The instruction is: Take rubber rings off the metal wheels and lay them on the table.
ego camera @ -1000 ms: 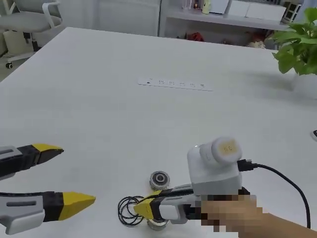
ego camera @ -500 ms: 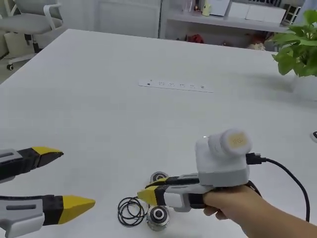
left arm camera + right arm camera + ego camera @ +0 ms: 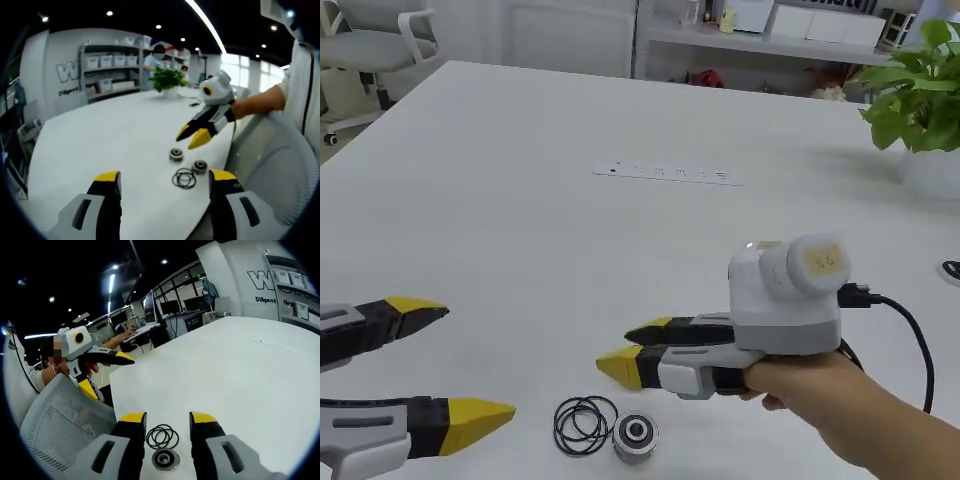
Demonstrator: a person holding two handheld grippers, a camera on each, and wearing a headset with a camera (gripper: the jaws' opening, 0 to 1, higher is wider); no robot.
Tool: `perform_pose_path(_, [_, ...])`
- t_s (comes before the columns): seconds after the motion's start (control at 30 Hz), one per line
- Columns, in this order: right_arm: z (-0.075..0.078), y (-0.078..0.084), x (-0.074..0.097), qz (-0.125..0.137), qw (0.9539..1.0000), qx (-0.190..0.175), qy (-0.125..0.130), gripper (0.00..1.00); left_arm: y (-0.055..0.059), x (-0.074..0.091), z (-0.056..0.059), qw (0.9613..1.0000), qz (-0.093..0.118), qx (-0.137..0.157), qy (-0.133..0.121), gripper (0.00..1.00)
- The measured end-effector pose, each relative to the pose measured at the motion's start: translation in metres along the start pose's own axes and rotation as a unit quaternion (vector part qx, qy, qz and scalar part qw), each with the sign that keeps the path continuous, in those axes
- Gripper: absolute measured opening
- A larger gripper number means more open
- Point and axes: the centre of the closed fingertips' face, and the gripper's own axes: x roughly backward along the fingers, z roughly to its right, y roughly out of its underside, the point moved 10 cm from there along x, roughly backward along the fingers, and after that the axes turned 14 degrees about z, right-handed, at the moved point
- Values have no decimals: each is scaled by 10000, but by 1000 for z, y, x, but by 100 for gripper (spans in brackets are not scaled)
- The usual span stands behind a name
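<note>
Black rings [image 3: 585,424] lie on the bench [image 3: 620,240] beside a wheel [image 3: 636,436]. The right gripper [image 3: 617,350] has lifted clear, fingers released and empty, the left gripper [image 3: 478,360] likewise; that wheel seems done.

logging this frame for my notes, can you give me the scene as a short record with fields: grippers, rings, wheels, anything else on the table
left gripper: open, empty, low at the near left of the table
right gripper: open, empty, held above the table close to the wheels
rubber rings: loose pile lying flat on the table
near wheel: lying flat beside the rings
far wheel: on the table, apart from the rings
rings left on wheels: cannot tell
background: power strip, potted plant
</note>
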Motion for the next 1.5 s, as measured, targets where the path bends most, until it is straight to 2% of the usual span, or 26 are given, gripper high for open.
perform_pose_path(0.2, [-1,-11,7,179,9996,149,-135,46,1,4,-1,10000,-7,15,-38,74])
perform_pose_path(0.4, [2,-24,20,315,9988,341,-145,59,0,7,-3,10000,-9,13,-82,75])
perform_pose_path(0.6, [3,-36,43,578,9975,394,-92,71,-4,10,-5,9999,50,13,-106,79])
perform_pose_path(0.7, [6,-37,56,587,9972,450,-72,79,-6,11,-6,9999,104,31,-124,82])
perform_pose_path(0.83, [9,-36,75,584,9968,546,17,84,-6,13,-5,9999,115,46,-117,85])
perform_pose_path(0.97, [12,-28,97,554,9969,532,143,87,-6,16,-5,9999,98,44,-128,88])
perform_pose_path(1.07, [14,-16,113,355,9981,414,283,87,-3,18,-6,9998,50,107,-146,89])
perform_pose_path(1.23, [17,6,131,180,9980,314,521,87,3,23,-8,9996,-59,203,-205,93])
perform_pose_path(1.3, [19,15,137,153,9974,160,682,87,5,24,-8,9995,-80,222,-212,93])
perform_pose_path(1.43, [16,30,143,68,9972,6,742,87,11,26,-9,9992,-149,286,-246,93])
perform_pose_path(1.5, [16,36,146,-11,9969,-22,789,86,18,26,-10,9987,-226,358,-268,93])
